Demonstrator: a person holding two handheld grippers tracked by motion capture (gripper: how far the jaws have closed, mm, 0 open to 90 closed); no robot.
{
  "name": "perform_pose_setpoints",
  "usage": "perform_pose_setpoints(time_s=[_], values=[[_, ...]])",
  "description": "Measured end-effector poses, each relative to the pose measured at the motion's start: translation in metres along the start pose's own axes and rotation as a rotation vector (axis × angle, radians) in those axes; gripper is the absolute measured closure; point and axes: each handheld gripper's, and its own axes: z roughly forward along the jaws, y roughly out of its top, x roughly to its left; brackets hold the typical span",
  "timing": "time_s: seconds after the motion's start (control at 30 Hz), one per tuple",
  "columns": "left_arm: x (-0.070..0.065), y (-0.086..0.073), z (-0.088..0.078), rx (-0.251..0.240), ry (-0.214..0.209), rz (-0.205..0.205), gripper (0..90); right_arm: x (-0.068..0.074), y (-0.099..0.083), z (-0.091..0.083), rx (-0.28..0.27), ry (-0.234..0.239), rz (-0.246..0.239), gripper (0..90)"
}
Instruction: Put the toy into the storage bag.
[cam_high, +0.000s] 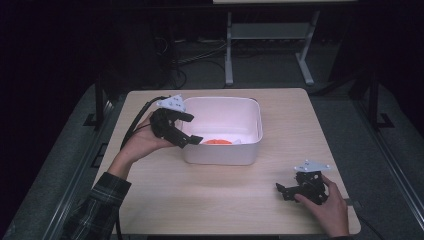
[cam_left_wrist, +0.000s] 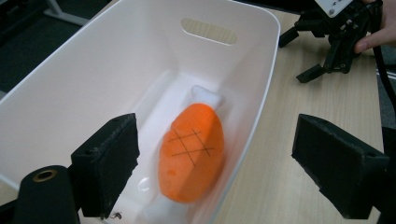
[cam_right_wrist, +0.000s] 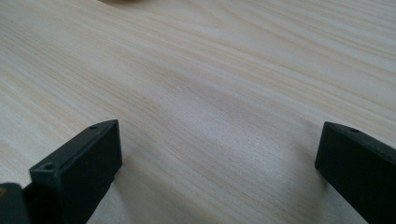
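Left gripper (cam_high: 186, 128) poised at the near-left corner of the white bin (cam_high: 250, 152), jaws spread wide and empty. The orange plush toy (cam_left_wrist: 191, 151) lay flat on the bin floor, directly ahead of and below those jaws, its long axis running roughly along the bin's length and away from the jaws. The right gripper (cam_high: 289, 190), jaws likewise spread and holding nothing, rested low over the desk (cam_high: 210, 195), well apart from the bin; the left was clearly the nearer.

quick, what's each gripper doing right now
left gripper: open, holding nothing, over the white bin with the orange toy inside
right gripper: open, empty, low over the table
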Motion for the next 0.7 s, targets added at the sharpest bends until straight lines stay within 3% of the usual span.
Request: perform_pose_setpoints(time_s=[0.53,0.7], values=[[-0.019,-0.043,-0.025,-0.030,0.076,-0.044,14.0,0.000,0.000,0.000,0.000,-0.001,0.000,0.0],[-0.021,-0.060,-0.030,-0.039,0.097,-0.076,14.1,0.000,0.000,0.000,0.000,0.000,0.000,0.0]])
